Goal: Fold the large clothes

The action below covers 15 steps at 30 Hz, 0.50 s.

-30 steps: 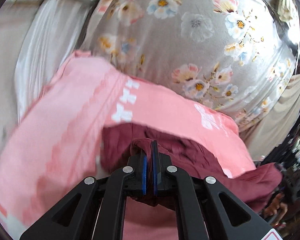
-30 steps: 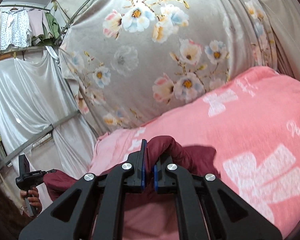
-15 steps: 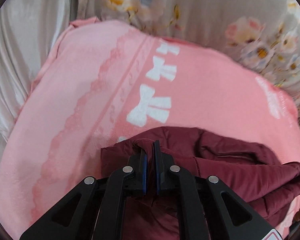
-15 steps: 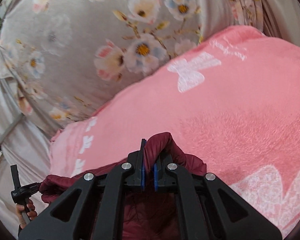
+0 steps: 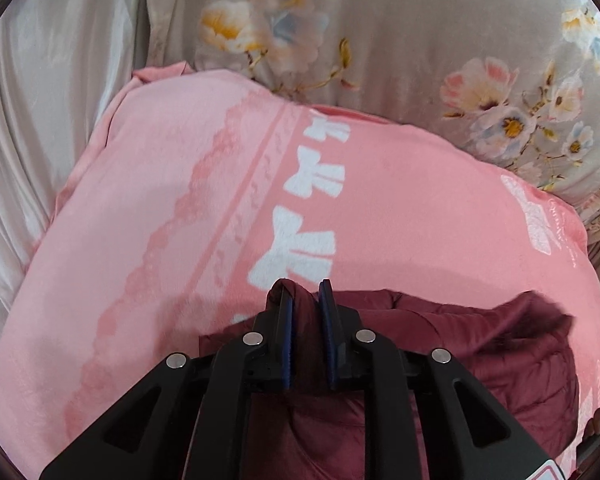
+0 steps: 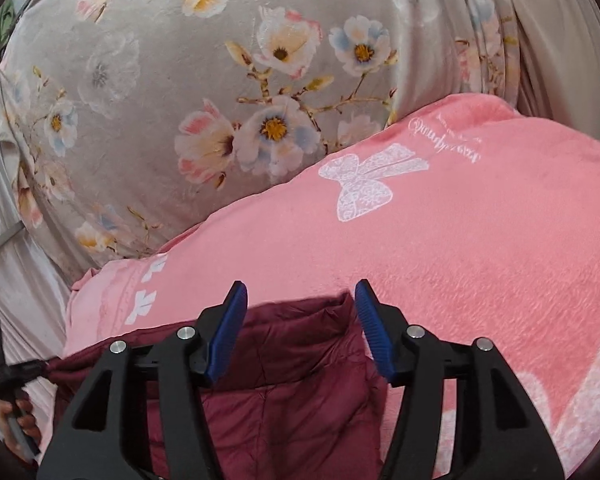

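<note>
A dark red padded jacket (image 5: 480,344) lies on a pink blanket with white bows (image 5: 260,208). My left gripper (image 5: 305,300) is shut on a fold of the jacket's edge, low over the blanket. In the right wrist view the jacket (image 6: 292,364) lies flat under my right gripper (image 6: 300,300), which is open, its blue pads (image 6: 374,328) apart on either side of the jacket's upper edge. The pink blanket (image 6: 460,240) spreads to the right. The left gripper and the hand holding it (image 6: 12,392) show at the far left.
A grey curtain with a flower print (image 5: 400,40) (image 6: 220,92) hangs right behind the blanket. Pale satin drapes (image 5: 40,120) hang at the left. The blanket's edge falls away at the left (image 5: 60,208).
My right gripper has opened and let go of the jacket, which now lies flat. Both grippers have come down toward the blanket. The left gripper still grips its fold.
</note>
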Each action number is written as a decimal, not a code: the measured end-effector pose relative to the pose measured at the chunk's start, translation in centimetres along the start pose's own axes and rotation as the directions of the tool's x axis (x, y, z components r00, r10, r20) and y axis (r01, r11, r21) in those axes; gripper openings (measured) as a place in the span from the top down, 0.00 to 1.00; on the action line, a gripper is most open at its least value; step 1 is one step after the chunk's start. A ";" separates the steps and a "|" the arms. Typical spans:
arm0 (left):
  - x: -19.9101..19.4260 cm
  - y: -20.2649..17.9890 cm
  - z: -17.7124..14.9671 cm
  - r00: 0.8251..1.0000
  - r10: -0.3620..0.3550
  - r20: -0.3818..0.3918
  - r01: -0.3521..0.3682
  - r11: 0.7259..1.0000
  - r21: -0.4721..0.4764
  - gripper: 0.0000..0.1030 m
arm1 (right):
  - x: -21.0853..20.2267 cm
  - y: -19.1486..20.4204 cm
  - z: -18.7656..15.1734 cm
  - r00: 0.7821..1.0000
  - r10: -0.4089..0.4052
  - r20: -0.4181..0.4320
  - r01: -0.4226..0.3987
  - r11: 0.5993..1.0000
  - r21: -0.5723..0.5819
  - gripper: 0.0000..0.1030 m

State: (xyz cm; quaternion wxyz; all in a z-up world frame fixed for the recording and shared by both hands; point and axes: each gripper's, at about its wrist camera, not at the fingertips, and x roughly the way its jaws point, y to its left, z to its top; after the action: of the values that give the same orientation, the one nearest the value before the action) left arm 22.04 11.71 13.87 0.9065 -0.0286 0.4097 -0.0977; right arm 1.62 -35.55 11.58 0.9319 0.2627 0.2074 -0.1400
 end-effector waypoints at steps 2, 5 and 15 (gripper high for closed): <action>-1.2 -0.1 0.5 0.998 0.032 0.050 -0.032 0.999 0.002 0.68 | -0.1 0.4 -0.4 1.000 -0.006 -0.012 0.006 1.000 -0.029 0.47; -4.0 0.1 0.9 0.961 0.169 0.219 -0.169 0.985 -0.017 0.27 | 0.0 1.6 -1.2 0.999 -0.015 -0.040 0.012 0.996 -0.091 0.47; -1.8 -9.3 -1.8 0.997 0.043 0.069 -0.056 0.976 0.211 0.40 | 4.2 11.8 -5.3 0.966 0.033 -0.258 -0.103 0.959 -0.266 0.51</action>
State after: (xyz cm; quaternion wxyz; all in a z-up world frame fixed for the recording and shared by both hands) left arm 18.13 3.05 15.26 0.9192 0.0756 0.3682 -0.1174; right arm 8.01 -23.61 10.64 0.9300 0.1525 0.3317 -0.0431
